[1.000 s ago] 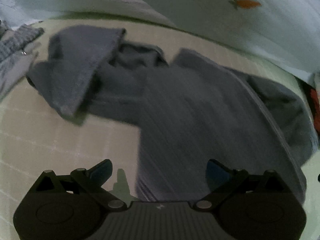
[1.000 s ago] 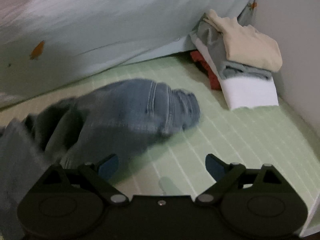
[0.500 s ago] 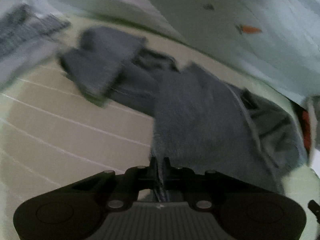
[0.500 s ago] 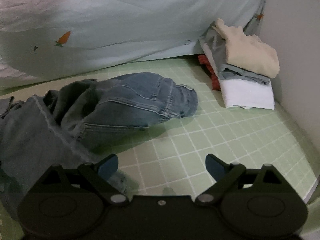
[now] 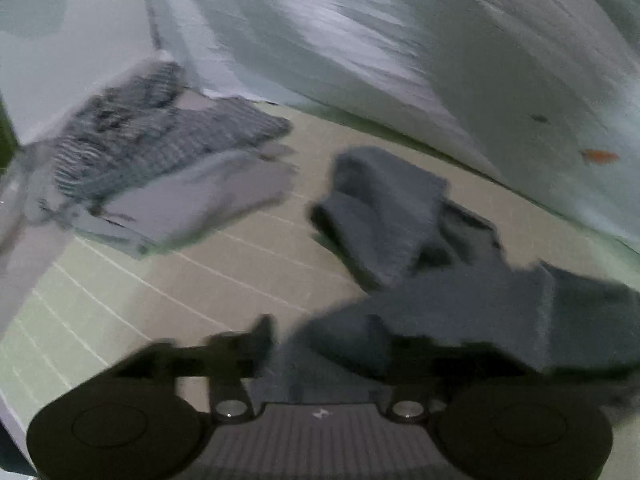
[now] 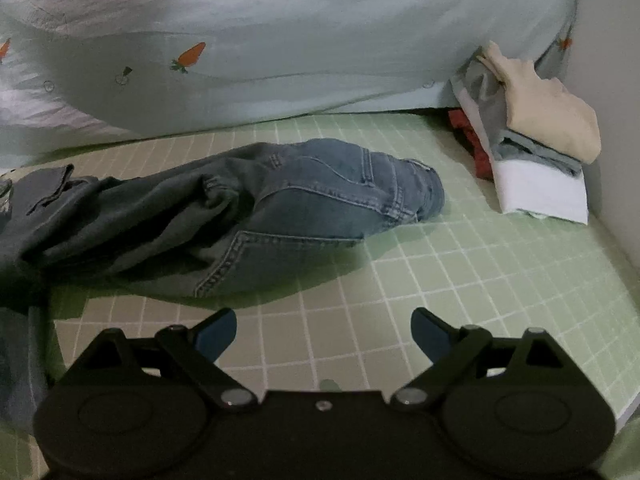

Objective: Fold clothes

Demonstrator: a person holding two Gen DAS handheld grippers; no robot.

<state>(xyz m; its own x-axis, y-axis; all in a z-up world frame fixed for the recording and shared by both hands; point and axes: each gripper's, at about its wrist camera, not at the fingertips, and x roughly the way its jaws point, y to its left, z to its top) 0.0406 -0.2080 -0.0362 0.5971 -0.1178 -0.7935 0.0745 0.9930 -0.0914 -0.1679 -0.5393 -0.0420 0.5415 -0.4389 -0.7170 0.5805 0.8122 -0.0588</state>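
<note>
Blue jeans (image 6: 248, 216) lie crumpled on the green checked sheet (image 6: 460, 288). Left gripper (image 5: 332, 344) is opening over the jeans, pads off the cloth. Right gripper (image 6: 324, 330) hangs wide and empty.

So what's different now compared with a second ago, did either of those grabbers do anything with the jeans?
The left gripper clamped shut on the jeans, tugged that end along the green checked sheet, and its jaws are now opening, denim between them. The striped clothes have come into its view. The right gripper stayed open and empty; the folded pile is unmoved.
</note>
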